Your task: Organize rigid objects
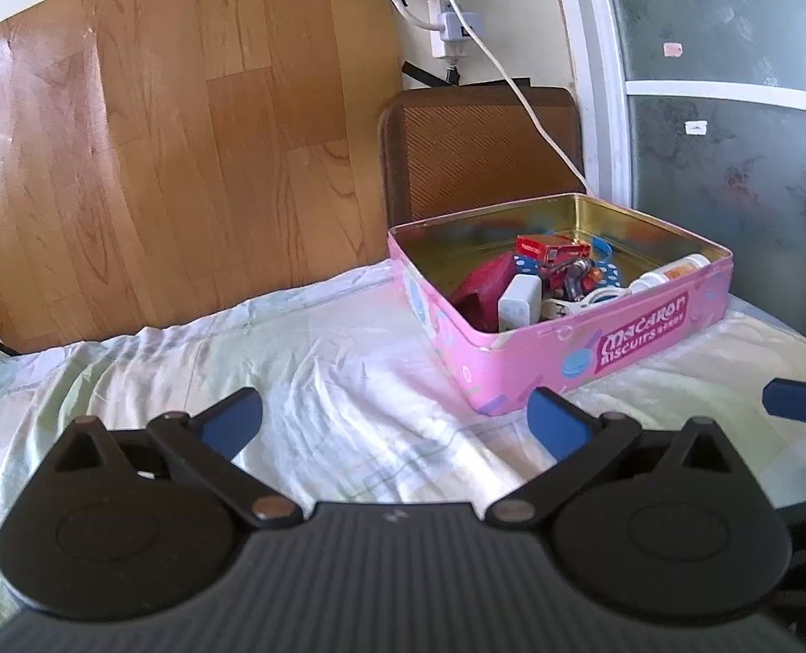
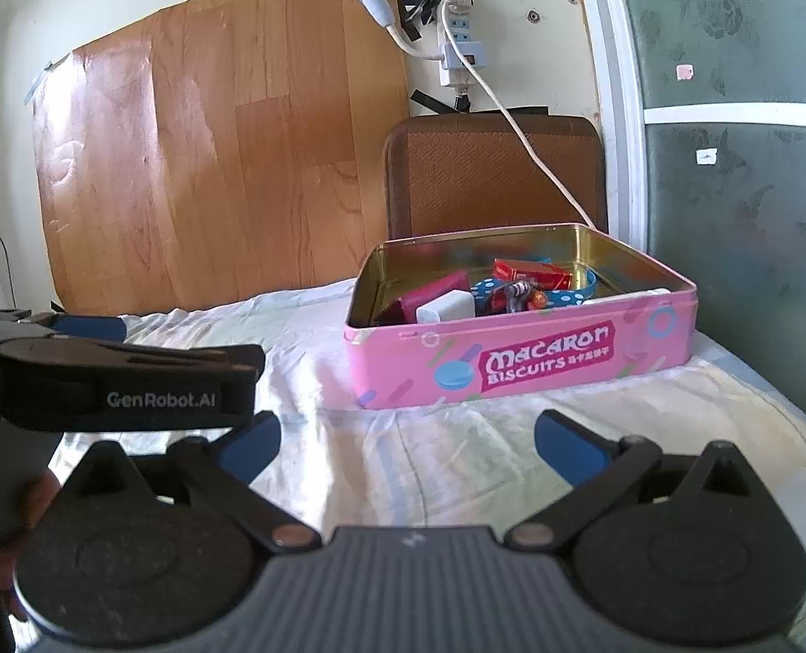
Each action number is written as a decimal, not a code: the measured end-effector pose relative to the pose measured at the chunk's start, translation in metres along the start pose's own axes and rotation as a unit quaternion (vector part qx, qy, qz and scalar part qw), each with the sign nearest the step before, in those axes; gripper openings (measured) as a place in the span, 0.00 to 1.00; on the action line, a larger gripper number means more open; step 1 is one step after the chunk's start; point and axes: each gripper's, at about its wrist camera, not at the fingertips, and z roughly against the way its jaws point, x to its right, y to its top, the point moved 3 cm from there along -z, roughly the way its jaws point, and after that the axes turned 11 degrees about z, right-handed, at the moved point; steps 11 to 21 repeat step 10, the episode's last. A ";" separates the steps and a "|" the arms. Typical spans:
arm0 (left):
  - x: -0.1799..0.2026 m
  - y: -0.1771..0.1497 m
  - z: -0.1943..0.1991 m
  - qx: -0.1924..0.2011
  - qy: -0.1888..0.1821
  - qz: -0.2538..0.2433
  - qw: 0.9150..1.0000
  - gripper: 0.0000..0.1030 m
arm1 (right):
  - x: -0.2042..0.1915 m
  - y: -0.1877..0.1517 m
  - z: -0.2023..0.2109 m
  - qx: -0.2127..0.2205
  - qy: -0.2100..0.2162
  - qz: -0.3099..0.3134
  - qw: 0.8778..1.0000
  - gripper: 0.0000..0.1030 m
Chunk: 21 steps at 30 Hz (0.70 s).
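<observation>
You hold both the left gripper [image 1: 394,419] and right gripper [image 2: 408,438] spread and empty above the sheet, since the pink biscuit tin [image 2: 522,364], centre-right of frame, already holds the small items.

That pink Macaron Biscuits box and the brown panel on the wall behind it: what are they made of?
The pink rectangular biscuit box looks like thin printed metal: its bare inside walls shine gold and mirror the contents. The brown wood-grain wall panel seems a glossy plank-pattern sheet, probably vinyl, not timber: its corners are rounded and its surface ripples.
</observation>
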 end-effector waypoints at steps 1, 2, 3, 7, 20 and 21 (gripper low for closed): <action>0.000 0.000 0.000 -0.001 -0.001 0.000 1.000 1.00 | 0.000 -0.001 0.000 -0.001 0.000 -0.001 1.000 1.00; 0.001 -0.001 0.000 -0.003 -0.004 0.001 1.000 1.00 | 0.000 -0.001 -0.001 -0.001 0.000 -0.002 1.000 1.00; 0.000 -0.001 -0.001 -0.006 -0.008 0.004 1.000 1.00 | 0.001 -0.002 -0.001 -0.002 0.000 -0.003 1.000 1.00; 0.002 -0.003 -0.001 -0.009 -0.014 0.010 1.000 1.00 | 0.002 -0.003 -0.001 -0.002 0.001 -0.005 1.000 1.00; 0.004 -0.004 -0.001 -0.008 -0.015 0.005 1.000 1.00 | 0.002 -0.003 -0.001 -0.002 0.001 -0.004 1.000 1.00; 0.004 -0.004 -0.001 -0.008 -0.015 0.005 1.000 1.00 | 0.002 -0.003 -0.001 -0.002 0.001 -0.004 1.000 1.00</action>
